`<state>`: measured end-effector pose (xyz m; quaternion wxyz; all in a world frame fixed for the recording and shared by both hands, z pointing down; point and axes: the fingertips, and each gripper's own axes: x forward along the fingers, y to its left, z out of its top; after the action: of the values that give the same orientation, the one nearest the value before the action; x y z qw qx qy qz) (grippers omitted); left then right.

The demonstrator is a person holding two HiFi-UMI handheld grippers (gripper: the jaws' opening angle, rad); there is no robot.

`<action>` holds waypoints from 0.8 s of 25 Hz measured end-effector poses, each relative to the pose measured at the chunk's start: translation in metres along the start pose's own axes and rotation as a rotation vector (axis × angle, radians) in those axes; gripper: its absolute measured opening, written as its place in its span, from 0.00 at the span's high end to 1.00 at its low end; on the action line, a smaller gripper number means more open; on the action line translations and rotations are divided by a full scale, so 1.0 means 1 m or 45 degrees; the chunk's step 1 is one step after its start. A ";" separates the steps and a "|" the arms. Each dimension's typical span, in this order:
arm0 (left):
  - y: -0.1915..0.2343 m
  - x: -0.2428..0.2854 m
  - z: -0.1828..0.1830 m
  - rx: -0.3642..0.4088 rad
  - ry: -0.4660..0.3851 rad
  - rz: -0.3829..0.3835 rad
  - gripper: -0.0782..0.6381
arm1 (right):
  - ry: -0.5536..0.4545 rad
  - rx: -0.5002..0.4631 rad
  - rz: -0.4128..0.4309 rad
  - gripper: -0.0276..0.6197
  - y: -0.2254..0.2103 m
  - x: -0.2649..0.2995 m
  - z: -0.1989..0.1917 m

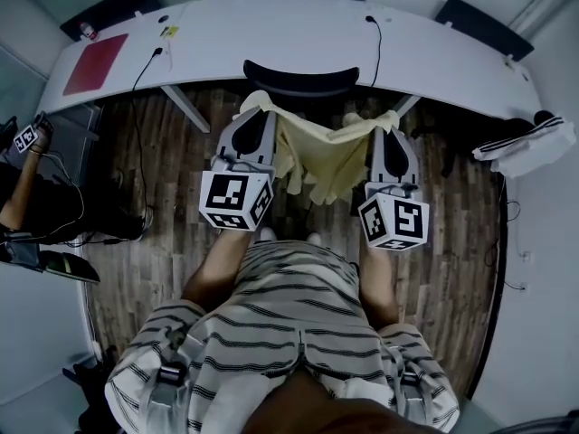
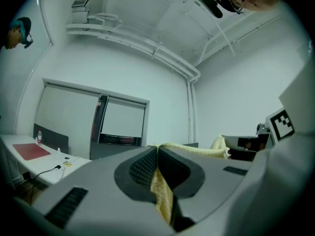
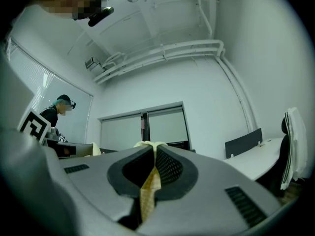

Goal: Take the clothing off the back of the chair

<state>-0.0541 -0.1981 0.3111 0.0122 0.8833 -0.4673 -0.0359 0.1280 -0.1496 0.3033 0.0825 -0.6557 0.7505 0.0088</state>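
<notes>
Item: pale yellow garment (image 1: 327, 156), 1 piece, held up between 2 tongs over the wooden floor (image 1: 172, 152). Its upper edge is stretched from tongs to tongs and its middle sags in folds. Location: just on the person's side of the black chair back (image 1: 300, 78); whether the cloth touches the chair cannot be told. Left tongs (image 1: 257, 114): pressed together, pinching the garment's left corner, with a yellow fold running down between the ribbed pads. Right tongs (image 1: 394, 132): pressed together, pinching the right corner, with a narrow strip of the fabric hanging between the pads. Surroundings: 1 long white curved table (image 1: 289, 25) beyond the chair, bearing 1 red mat (image 1: 93, 63) and 1 black cable (image 1: 145, 66). 1 white striped cloth (image 1: 529, 143) lies at the far right.
</notes>
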 end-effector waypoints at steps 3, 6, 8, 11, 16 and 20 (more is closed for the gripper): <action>0.001 0.000 -0.010 0.007 0.036 0.000 0.85 | 0.040 0.012 0.003 0.92 0.002 0.000 -0.012; 0.002 0.000 -0.022 0.009 0.068 0.007 0.85 | 0.070 0.018 0.009 0.92 0.002 0.000 -0.025; 0.001 -0.001 -0.028 0.011 0.083 0.013 0.85 | 0.087 0.022 0.011 0.92 0.001 0.000 -0.032; 0.001 -0.003 -0.035 0.017 0.102 0.024 0.85 | 0.106 0.028 0.011 0.92 -0.001 -0.001 -0.040; 0.004 -0.009 -0.047 0.009 0.132 0.044 0.85 | 0.134 0.024 0.033 0.92 0.005 -0.003 -0.052; 0.004 -0.013 -0.058 0.018 0.143 0.063 0.85 | 0.141 -0.003 0.058 0.92 0.009 -0.003 -0.062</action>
<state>-0.0601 -0.1903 0.3699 0.0330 0.8721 -0.4878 0.0173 0.1123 -0.1526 0.3640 0.0399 -0.6378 0.7687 -0.0247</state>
